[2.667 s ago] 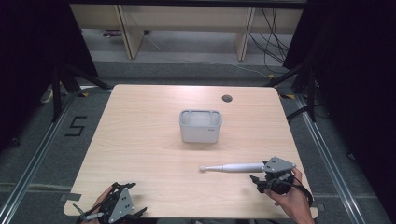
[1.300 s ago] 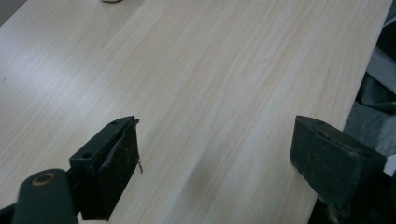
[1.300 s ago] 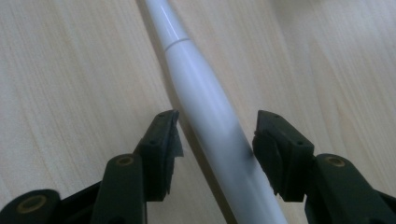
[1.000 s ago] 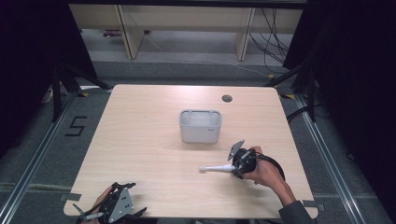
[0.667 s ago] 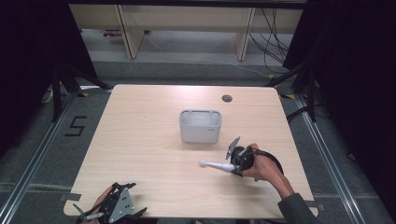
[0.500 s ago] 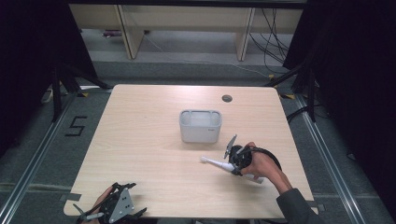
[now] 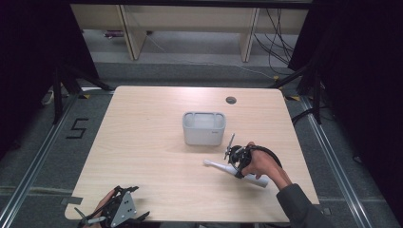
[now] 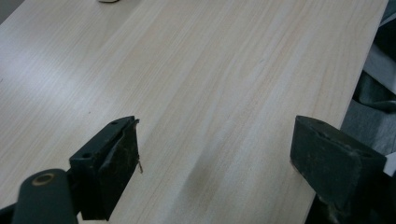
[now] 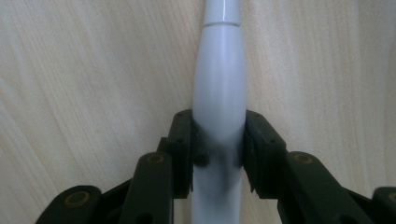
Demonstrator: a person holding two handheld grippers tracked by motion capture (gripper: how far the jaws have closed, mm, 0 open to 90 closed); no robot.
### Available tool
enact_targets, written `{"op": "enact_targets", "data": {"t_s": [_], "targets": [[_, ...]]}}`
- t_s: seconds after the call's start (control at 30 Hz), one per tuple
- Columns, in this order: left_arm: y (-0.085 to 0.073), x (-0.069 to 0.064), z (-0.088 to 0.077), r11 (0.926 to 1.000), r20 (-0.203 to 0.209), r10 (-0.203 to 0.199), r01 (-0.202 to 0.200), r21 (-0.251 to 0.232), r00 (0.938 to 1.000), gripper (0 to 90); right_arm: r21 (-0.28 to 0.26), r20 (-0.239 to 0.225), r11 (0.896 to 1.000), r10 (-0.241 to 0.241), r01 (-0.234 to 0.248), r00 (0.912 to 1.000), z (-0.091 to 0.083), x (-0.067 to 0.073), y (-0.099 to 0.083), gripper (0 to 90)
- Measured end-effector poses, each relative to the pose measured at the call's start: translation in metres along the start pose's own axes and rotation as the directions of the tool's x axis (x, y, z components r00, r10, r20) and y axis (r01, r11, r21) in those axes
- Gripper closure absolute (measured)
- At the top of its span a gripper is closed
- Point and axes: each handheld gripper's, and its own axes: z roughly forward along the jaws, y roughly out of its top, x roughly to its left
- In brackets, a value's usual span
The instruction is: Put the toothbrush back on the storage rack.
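A white electric toothbrush lies slanted on the wooden table, just in front of a grey rectangular holder. My right gripper is shut on the toothbrush's handle near its middle. In the right gripper view the white handle runs up between the two black jaws, which press on both its sides. My left gripper rests at the table's front left edge. Its jaws stand wide apart over bare wood, left pad and right pad with nothing between them.
A round cable hole sits near the table's far edge. A person's hand and dark sleeve come in at the front right. Shelving legs and cables stand on the floor beyond the table.
My right gripper moved left from the table's right side to the toothbrush and shut on its handle. The brush has turned slightly, head now farther left. The left gripper stayed put.
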Motion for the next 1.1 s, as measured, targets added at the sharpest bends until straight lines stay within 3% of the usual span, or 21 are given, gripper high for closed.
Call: {"op": "enact_targets", "data": {"t_s": [0.03,0.13,0.2,0.27,0.33,0.43,0.47,0.5,0.53,0.67,0.7,0.8,0.83,0.87,0.9,0.93,1.1], "targets": [[0.0,0.0,0.0,1.0,-0.001,0.0,0.0,0.006,1.0,15.0,0.0,0.0,1.0,-0.019,0.019,0.9998,0.0,-0.001,0.001,66.7],[0.0,-0.001,0.001,1.0,-0.015,-0.001,0.001,0.001,0.9999,15.0,0.016,-0.002,1.0,0.004,-0.004,1.0,0.0,0.002,0.001,66.8],[0.0,0.0,0.0,0.9999,0.004,0.006,-0.006,0.011,1.0,15.0,0.021,0.01,1.0,0.009,-0.009,0.9999,0.0,0.003,0.002,66.8],[0.0,-0.001,0.001,1.0,-0.017,0.002,-0.002,0.0,0.9999,15.0,0.02,0.0,1.0,-0.02,0.02,0.9998,0.001,0.002,0.003,66.8],[0.0,0.0,0.001,1.0,-0.002,0.001,-0.001,-0.001,1.0,14.9,0.018,-0.007,1.0,0.015,-0.015,0.9999,0.0,0.003,0.002,66.9],[0.0,0.0,0.0,0.9999,0.002,-0.005,0.005,-0.01,1.0,15.0,0.02,0.01,1.0,0.018,-0.019,0.9998,0.0,0.003,0.0,66.9],[0.0,0.0,-0.001,1.0,-0.004,0.006,-0.006,-0.001,1.0,15.0,0.014,0.01,1.0,0.014,-0.014,0.9999,0.0,0.002,0.0,66.9],[0.0,0.001,-0.001,1.0,0.002,0.005,-0.005,-0.003,1.0,15.0,0.007,0.012,1.0,-0.024,0.024,0.9996,0.0,0.0,0.0,66.9],[0.001,0.001,-0.002,1.0,0.001,0.005,-0.005,0.003,1.0,15.0,0.016,0.016,1.0,-0.003,0.003,0.9999,0.0,0.001,-0.002,66.9],[0.0,0.001,-0.001,0.9999,0.001,0.005,-0.005,0.011,1.0,15.0,-0.018,0.02,1.0,0.015,-0.014,0.9997,-0.003,0.002,-0.005,67.0],[0.0,0.0,0.001,1.0,-0.027,0.003,-0.003,-0.002,0.9996,15.0,-0.024,0.027,1.0,0.01,-0.009,0.9996,-0.004,0.002,-0.007,67.0],[0.0,0.0,0.0,1.0,-0.013,0.0,0.0,-0.001,0.9999,15.0,-0.053,0.034,0.998,0.017,-0.015,0.9993,-0.009,0.002,-0.011,67.0],[0.0,0.001,-0.001,1.0,0.001,0.002,-0.002,0.004,1.0,15.0,-0.049,0.034,0.998,0.043,-0.041,0.9985,-0.011,0.005,-0.012,67.0],[0.0,0.0,0.0,1.0,-0.005,-0.001,0.001,-0.002,1.0,15.0,-0.069,0.041,0.997,0.026,-0.023,0.9988,-0.012,0.004,-0.014,67.1],[0.0,0.0,0.0,1.0,-0.004,0.001,-0.001,0.0,1.0,15.0,-0.088,0.021,0.995,0.041,-0.039,0.9989,-0.014,0.006,-0.015,67.1],[0.0,0.001,-0.001,0.9999,0.003,0.005,-0.005,0.009,1.0,15.0,-0.099,0.037,0.995,0.027,-0.023,0.999,-0.016,0.004,-0.017,67.1],[0.0,0.0,0.0,1.0,-0.012,0.003,-0.003,0.001,0.9999,15.0,-0.182,0.034,0.982,0.049,-0.042,0.9982,-0.029,0.004,-0.025,67.1]]}}
